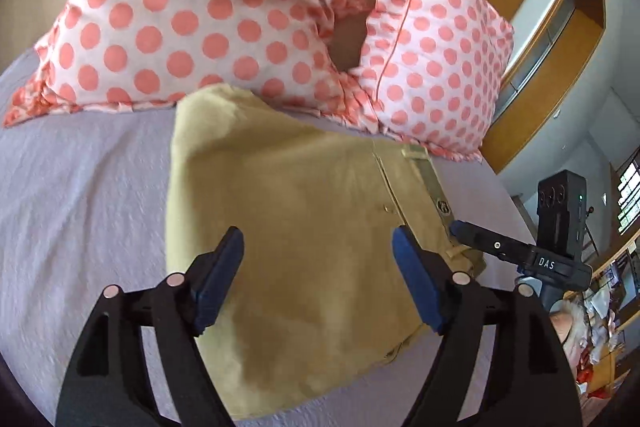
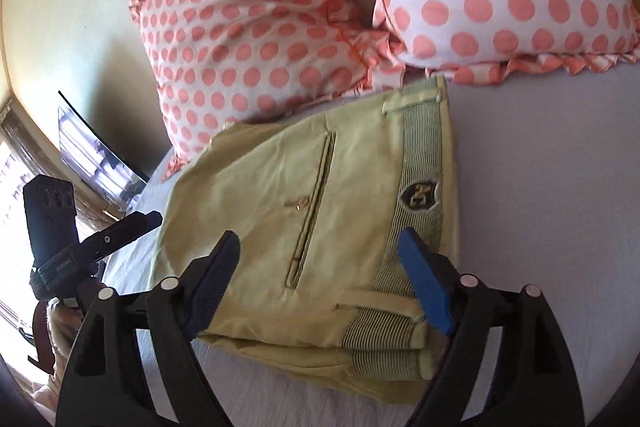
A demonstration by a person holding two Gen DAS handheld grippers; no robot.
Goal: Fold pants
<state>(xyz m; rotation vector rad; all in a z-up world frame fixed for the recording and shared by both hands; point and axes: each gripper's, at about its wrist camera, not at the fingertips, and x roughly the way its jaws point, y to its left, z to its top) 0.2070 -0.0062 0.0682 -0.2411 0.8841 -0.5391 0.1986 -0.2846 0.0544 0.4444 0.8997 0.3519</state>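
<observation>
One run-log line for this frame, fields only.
stage: fold looks done | khaki cotton pants: folded stack on lavender bedsheet | left gripper: open, holding nothing | right gripper: open, holding nothing

The pants are matt khaki woven cloth, with a ribbed striped waistband bearing a stitched badge and a small shiny metal button. The bed wears a finely crinkled lilac sheet; both pillows are soft dotted cotton. Both tongs are matt black plastic with blue textured pads.
</observation>
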